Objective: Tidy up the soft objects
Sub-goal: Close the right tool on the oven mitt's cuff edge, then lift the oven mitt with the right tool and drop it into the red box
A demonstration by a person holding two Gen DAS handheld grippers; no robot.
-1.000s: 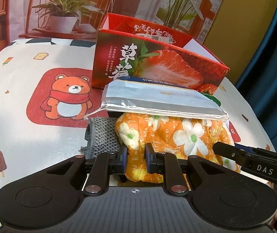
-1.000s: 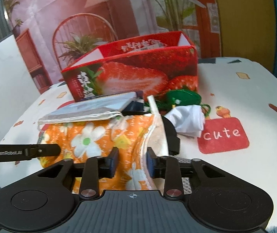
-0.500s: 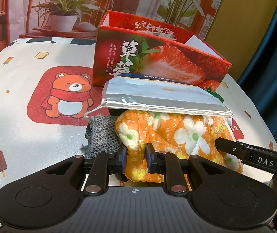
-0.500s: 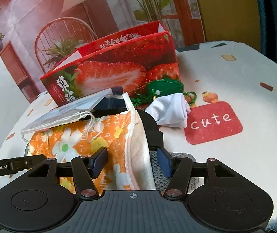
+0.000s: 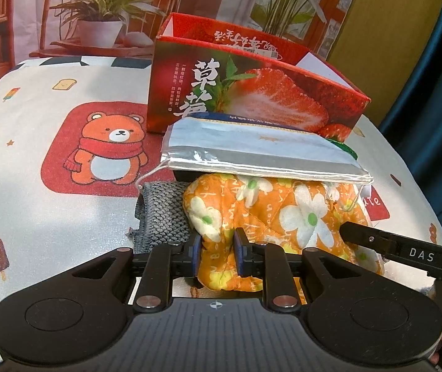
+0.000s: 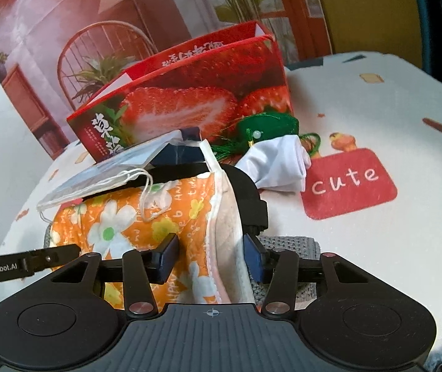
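Note:
An orange floral padded mitt (image 5: 267,210) lies on the table in front of a red strawberry box (image 5: 252,99). My left gripper (image 5: 217,248) is shut on its near corner. In the right wrist view the mitt (image 6: 121,217) shows its white-lined open edge. My right gripper (image 6: 211,259) has its jaws closing on that edge, with the pads against the fabric on both sides. A clear packet of face masks (image 5: 252,152) rests on top of the mitt. A grey knitted cloth (image 5: 162,214) lies under it.
A green tasselled pouch (image 6: 267,127) and a bunched white cloth (image 6: 279,167) lie right of the pile, by the box (image 6: 189,108). A black item (image 6: 245,192) sits under the mitt's edge. The printed tablecloth (image 5: 34,186) stretches to the left; a teal curtain hangs at the right.
The right gripper's jaws spread wider around the mitt's lined edge, then came back in on it, and its view rolled a little. The left gripper kept its hold and stayed put.

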